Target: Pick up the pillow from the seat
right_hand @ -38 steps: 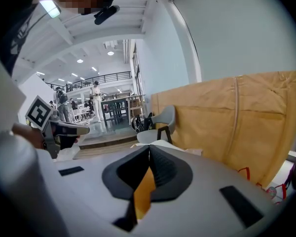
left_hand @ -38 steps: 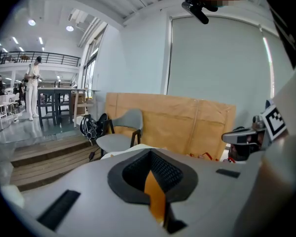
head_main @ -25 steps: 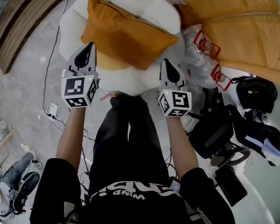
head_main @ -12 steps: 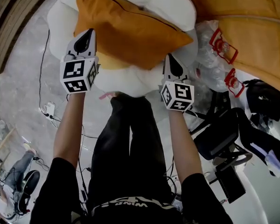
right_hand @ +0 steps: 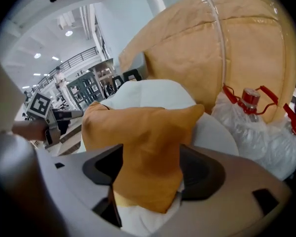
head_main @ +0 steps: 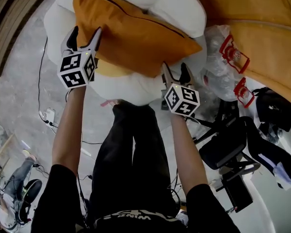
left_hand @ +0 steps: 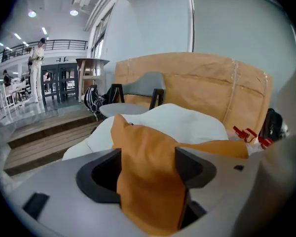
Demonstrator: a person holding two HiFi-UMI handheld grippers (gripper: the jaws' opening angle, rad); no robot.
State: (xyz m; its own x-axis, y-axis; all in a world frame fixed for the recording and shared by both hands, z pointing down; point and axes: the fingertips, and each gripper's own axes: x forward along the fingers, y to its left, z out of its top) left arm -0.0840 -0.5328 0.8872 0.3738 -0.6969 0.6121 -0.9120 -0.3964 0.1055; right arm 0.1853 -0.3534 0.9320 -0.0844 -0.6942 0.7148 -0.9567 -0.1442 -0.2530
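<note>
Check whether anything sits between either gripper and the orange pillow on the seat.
Nothing visible does. The left gripper and right gripper are opening their fingers, with an edge of the pillow between each pair.

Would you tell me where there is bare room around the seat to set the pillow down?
The floor left of the seat, up to the wooden steps, is mostly bare. Right of the seat it is crowded: bagged bottles, a black bag and a chair. The pillow covers most of the seat itself.
</note>
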